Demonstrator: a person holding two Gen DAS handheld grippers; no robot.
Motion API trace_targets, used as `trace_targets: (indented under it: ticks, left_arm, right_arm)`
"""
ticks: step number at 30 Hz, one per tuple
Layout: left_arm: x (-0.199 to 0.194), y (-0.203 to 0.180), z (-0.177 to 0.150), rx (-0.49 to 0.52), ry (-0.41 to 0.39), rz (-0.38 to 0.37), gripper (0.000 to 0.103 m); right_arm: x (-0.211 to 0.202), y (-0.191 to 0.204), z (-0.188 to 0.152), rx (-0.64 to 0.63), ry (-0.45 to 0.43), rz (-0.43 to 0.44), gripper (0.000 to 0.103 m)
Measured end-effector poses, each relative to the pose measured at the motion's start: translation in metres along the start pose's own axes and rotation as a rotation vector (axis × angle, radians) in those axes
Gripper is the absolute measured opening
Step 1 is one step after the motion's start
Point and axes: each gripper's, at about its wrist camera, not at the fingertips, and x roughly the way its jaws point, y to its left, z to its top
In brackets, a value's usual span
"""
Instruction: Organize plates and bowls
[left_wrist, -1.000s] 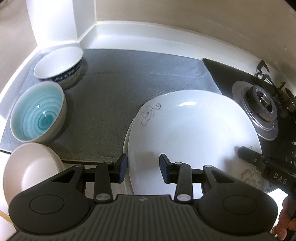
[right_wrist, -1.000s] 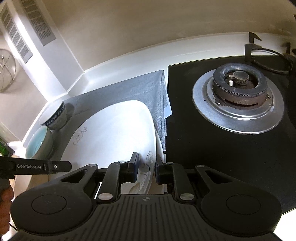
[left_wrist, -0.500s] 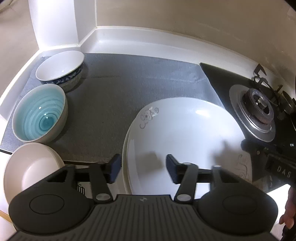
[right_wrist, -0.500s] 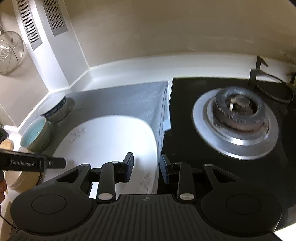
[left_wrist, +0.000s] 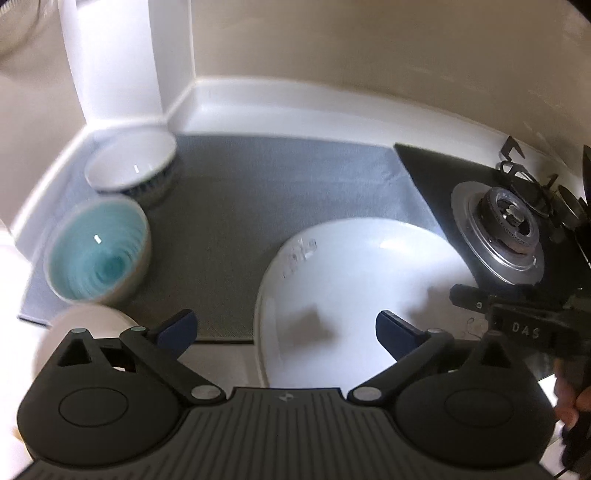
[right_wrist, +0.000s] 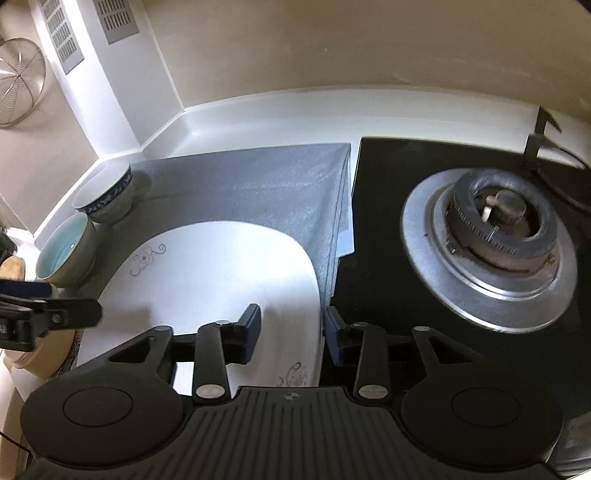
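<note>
A large white plate (left_wrist: 354, 288) with a small floral mark lies on the grey mat (left_wrist: 277, 192), and a second rim shows under its left edge. My left gripper (left_wrist: 286, 326) hovers over the plate's near left edge. Its jaws are opening and stand wide, and the pads touch nothing. In the right wrist view the plate (right_wrist: 221, 273) has its right rim between the fingers of my right gripper (right_wrist: 291, 325). Those jaws are opening too, and the pads stand off the rim. Each gripper shows in the other's view, the right gripper (left_wrist: 517, 321) and the left gripper (right_wrist: 55, 317).
A teal bowl (left_wrist: 98, 258) and a white bowl with a blue pattern (left_wrist: 131, 170) stand at the mat's left edge. A cream bowl (left_wrist: 85, 321) sits at the near left. The black hob with its gas burner (right_wrist: 495, 229) borders the mat on the right. Walls close in behind.
Both grippers have spread their jaws and let go of the plate's near edge, the left one very wide. Both have drawn back a little, and the plate rests on the mat.
</note>
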Motion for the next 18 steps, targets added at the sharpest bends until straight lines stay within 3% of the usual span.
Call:
trace_targets:
  ticks: [4,7,13,18]
  left_arm:
    - [-0.018,0.007,0.003,0.006,-0.006,0.039,0.103]
    - [-0.027,0.024,0.003,-0.042,0.029,0.077,0.103]
    - [-0.047,0.072,-0.009,-0.181,0.079,0.184,0.103]
    - [-0.059,0.111,-0.028,-0.279,0.118,0.264,0.103]
  right_arm:
    - [-0.018,0.009,0.008,0.008,-0.001,0.019,0.064]
    - [-0.028,0.027,0.012,0.027,0.024,0.105,0.071]
    - [-0.032,0.097,0.012,-0.098,0.058,0.284,0.081]
    - [-0.018,0.145,0.017,-0.205,0.112,0.366,0.081]
